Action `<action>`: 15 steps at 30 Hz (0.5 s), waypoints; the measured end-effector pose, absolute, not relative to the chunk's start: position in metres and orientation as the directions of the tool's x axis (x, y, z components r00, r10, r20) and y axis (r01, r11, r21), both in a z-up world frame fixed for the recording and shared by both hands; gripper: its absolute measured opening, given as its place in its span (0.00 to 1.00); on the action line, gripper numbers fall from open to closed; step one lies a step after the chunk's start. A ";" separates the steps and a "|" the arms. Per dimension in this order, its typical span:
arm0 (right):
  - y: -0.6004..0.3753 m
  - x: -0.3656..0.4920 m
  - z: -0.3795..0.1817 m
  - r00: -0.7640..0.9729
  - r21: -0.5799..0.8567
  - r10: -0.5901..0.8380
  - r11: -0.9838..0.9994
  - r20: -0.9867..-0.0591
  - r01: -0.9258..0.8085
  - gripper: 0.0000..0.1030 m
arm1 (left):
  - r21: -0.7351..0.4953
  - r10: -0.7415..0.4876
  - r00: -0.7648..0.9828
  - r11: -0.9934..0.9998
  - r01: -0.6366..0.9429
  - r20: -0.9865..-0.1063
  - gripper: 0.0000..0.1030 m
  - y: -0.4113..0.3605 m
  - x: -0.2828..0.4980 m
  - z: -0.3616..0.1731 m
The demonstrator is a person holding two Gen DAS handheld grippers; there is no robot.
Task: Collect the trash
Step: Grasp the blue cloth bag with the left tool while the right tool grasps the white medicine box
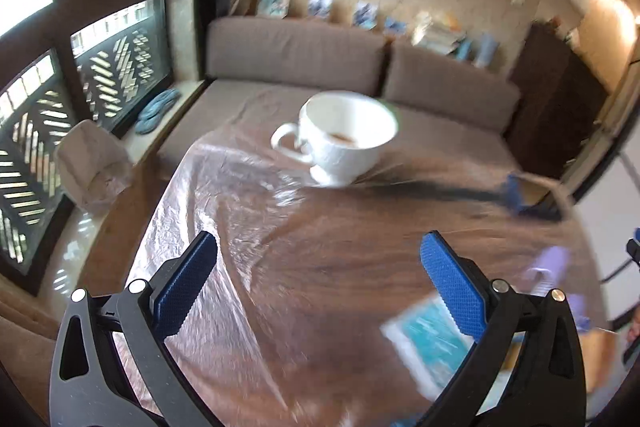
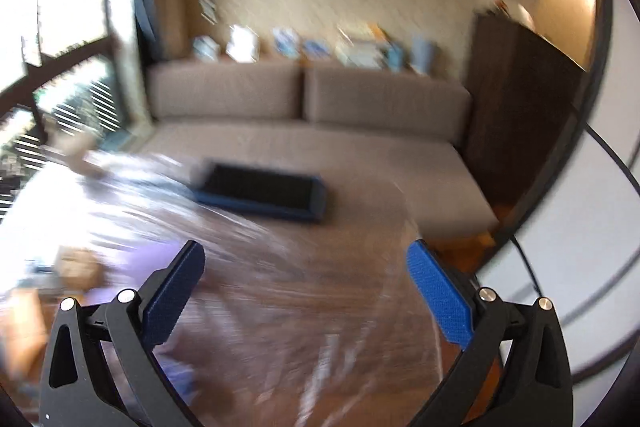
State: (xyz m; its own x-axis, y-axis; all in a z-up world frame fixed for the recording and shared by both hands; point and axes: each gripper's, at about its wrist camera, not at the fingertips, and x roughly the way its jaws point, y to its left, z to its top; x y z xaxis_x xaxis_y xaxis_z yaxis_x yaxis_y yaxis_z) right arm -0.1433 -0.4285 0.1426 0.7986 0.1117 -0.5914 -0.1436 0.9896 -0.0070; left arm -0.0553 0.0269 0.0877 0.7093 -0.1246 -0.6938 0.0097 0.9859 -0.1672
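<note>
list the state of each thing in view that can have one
left hand-held gripper: open, holding nothing
right hand-held gripper: open, holding nothing
cup: upright on the table, nearly empty, brown residue inside
blue tray: flat on the table, looks empty
plastic sheet: spread over the table, wrinkled
paper bag: upright, crumpled

A cup [image 1: 344, 137] stands on the surface [image 1: 340, 247] toward its far edge, on a plastic sheet [image 1: 208, 227] that covers the surface's left and near parts. To the cup's right, by the right edge, lies a tray [image 1: 528, 197]. A packet [image 1: 428, 343] lies near the front right, just behind the left gripper's right finger. Left of the surface, by the window [image 1: 36, 147], sits a bag [image 1: 94, 167]. Behind the surface runs a sofa [image 1: 360, 67], with books [image 1: 436, 33] along the ledge behind its backrest. A cabinet [image 1: 556, 95] stands right of the sofa.
</note>
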 end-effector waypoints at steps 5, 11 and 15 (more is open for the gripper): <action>-0.399 -0.210 0.170 0.793 0.018 0.219 0.967 -0.568 -0.255 0.96 | -0.247 -0.261 0.721 0.960 0.128 -0.642 0.99 0.012 -0.119 0.116; -0.367 -0.276 0.130 0.692 0.065 0.205 0.973 -0.693 -0.223 0.96 | -0.297 -0.352 0.656 0.934 0.198 -0.668 0.99 -0.025 -0.172 0.100; -0.345 -0.296 0.098 0.637 0.133 0.230 0.971 -0.736 -0.197 0.96 | -0.354 -0.390 0.602 0.917 0.185 -0.697 0.99 -0.048 -0.186 0.076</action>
State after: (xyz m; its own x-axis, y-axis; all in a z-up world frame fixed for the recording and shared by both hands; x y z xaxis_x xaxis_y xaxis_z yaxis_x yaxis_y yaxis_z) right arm -0.2959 -0.3452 0.0976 0.6370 0.2302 -0.7357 -0.1968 0.9713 0.1335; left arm -0.1857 -0.0481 0.0763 0.6018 -0.3903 -0.6968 0.1848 0.9168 -0.3540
